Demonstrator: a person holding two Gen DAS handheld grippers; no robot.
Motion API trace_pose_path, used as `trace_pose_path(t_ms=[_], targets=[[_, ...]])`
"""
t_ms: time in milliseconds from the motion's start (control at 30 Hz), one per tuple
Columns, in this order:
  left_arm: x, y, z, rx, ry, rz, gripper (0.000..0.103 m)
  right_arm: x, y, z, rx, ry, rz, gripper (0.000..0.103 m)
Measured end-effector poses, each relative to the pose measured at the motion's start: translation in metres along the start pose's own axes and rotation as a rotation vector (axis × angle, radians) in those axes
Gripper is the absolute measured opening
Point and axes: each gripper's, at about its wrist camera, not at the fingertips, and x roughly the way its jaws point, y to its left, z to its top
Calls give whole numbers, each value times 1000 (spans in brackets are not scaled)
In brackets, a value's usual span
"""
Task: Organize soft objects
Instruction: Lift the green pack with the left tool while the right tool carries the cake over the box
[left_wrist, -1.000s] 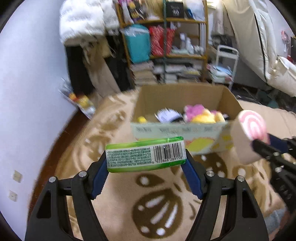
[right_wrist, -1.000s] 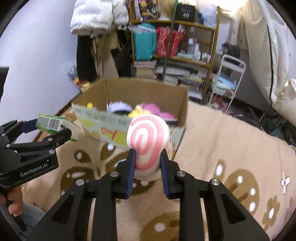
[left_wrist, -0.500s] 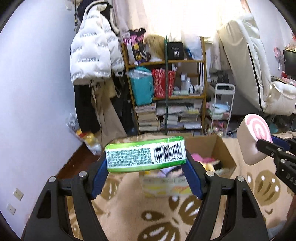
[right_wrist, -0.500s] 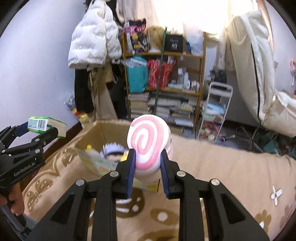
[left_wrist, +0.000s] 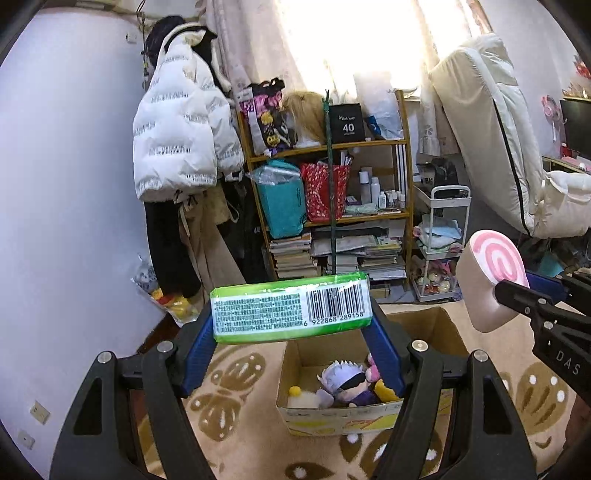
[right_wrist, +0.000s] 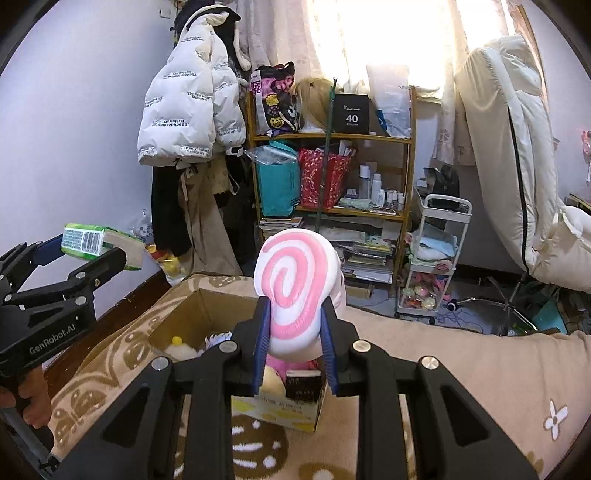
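Left tool (left_wrist: 291, 332): clamped on green plastic tissue pack (left_wrist: 291, 309), above open brown cardboard box (left_wrist: 432, 325).
Right tool (right_wrist: 294, 345): clamped on pink-swirl white plush roll (right_wrist: 295, 286), over that box.

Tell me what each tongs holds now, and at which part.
The left tongs hold the green tissue pack by its two short ends. The right tongs hold the pink swirl plush by its lower sides.

green pack (left_wrist: 290, 309): 6 922868 289158 | black box (left_wrist: 346, 123): 40 | left tongs (right_wrist: 98, 258): GenRobot.AI
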Motion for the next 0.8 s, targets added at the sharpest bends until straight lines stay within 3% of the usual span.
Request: trace_pose_path(t_ms=[233,800], targets=[[32,-7,-21,11,61,-2,73,32,-2,-11,28,42,58,27],[84,-21,-49,17,198,-58,74,80,-8,-42,38,157,43,28]])
